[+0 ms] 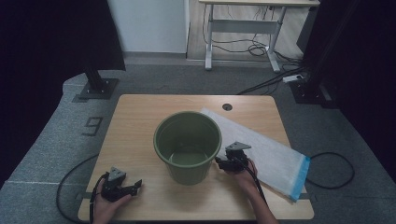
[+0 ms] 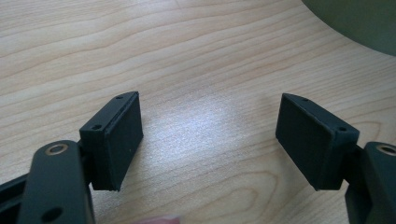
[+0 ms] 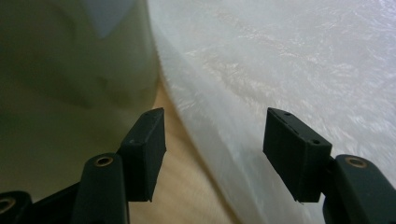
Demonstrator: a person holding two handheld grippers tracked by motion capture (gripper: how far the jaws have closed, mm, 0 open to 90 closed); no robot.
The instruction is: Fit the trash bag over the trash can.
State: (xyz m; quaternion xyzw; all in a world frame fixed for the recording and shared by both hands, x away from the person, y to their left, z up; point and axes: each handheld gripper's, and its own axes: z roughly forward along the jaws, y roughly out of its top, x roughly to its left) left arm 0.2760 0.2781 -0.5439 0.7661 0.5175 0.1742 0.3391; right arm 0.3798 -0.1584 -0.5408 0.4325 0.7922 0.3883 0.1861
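Right tool (image 1: pixel 223 163) sits beside the round green plastic bucket (image 1: pixel 187 145), jaws apart and empty, aimed at the white translucent plastic bag (image 1: pixel 266 151) lying flat on the wooden counter (image 1: pixel 140 116). Left tool (image 1: pixel 128 189) rests open, idle. Next, I'd judge: pinch the bag's near edge.

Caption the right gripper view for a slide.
Open right tool hovering over the white plastic bag's edge beside the green bucket.

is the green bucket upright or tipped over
Upright: the round green plastic bucket stands on its base on the wooden table, mouth open upward, so the high view looks down to its bottom.
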